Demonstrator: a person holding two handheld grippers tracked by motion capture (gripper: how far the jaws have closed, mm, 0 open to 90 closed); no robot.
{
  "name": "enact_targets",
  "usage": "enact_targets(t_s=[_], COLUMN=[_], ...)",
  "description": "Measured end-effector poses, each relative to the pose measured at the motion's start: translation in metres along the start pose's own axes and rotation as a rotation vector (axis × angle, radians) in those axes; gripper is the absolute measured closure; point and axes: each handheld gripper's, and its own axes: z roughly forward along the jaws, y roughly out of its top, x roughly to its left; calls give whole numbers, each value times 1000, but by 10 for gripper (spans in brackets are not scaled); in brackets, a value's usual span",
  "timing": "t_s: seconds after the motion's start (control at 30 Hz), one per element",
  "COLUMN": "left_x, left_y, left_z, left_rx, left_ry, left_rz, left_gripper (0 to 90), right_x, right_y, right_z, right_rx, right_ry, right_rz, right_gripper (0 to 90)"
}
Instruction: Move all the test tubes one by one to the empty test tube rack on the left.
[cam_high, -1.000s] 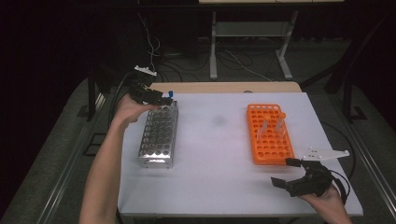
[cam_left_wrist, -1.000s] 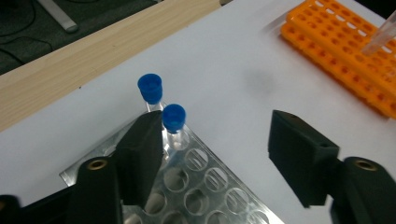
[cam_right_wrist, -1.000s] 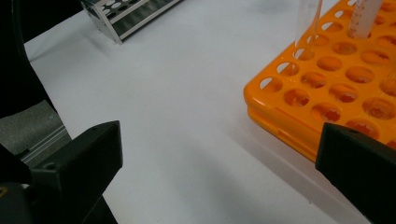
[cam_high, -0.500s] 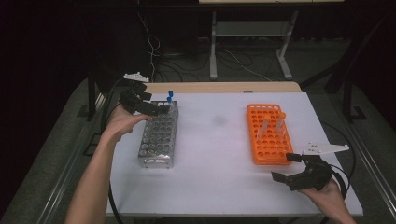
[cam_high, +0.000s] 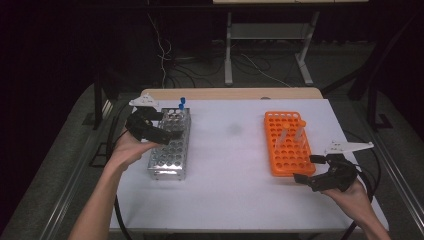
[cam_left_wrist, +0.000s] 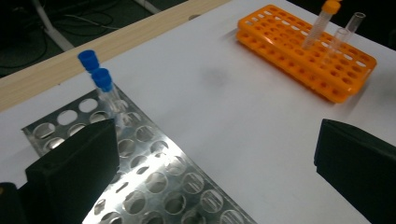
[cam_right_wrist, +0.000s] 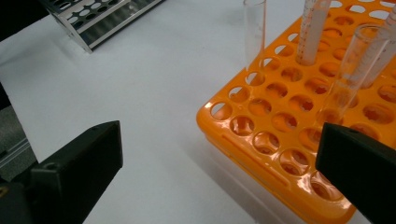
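Left tool (cam_high: 159, 131), jaws apart and empty, hovers over metal rack (cam_high: 170, 145); blue-capped tubes (cam_left_wrist: 102, 84) just beyond.

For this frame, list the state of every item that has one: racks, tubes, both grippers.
Metal rack: flat on the table, mostly unfilled.
Blue-capped tubes: two, capped, upright in the metal rack's far end.
Orange rack: flat on the table, mostly unfilled.
Orange-capped tube: capped, leaning in the orange rack.
Clear tubes: uncapped, standing in the orange rack.
Left gripper: jaws just opened, holding nothing.
Right gripper: open, holding nothing, beside the orange rack.
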Motion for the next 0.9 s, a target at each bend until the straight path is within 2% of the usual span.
enact_targets(t_s=[0.3, 0.67, 0.8, 0.83, 0.9], left_x=[-24, -50, -57, -59, -61], left_y=[-7, -15, -18, -20, -22], left_z=[3, 6, 8, 8, 11], left_rx=[31, 45, 47, 48, 60], left_ry=[-50, -95, -113, -119, -130], left_rz=[63, 123, 131, 132, 137], left_gripper=[0, 0, 0, 0, 0], right_x=[-14, -33, -39, -40, -42], right_y=[9, 13, 15, 15, 16], right_z=[7, 20, 25, 26, 27], right_rx=[34, 60, 63, 65, 66], right_ry=[-12, -33, -40, -43, -43], right_rz=[8, 17, 19, 19, 15], right_gripper=[4, 4, 6, 37, 46])
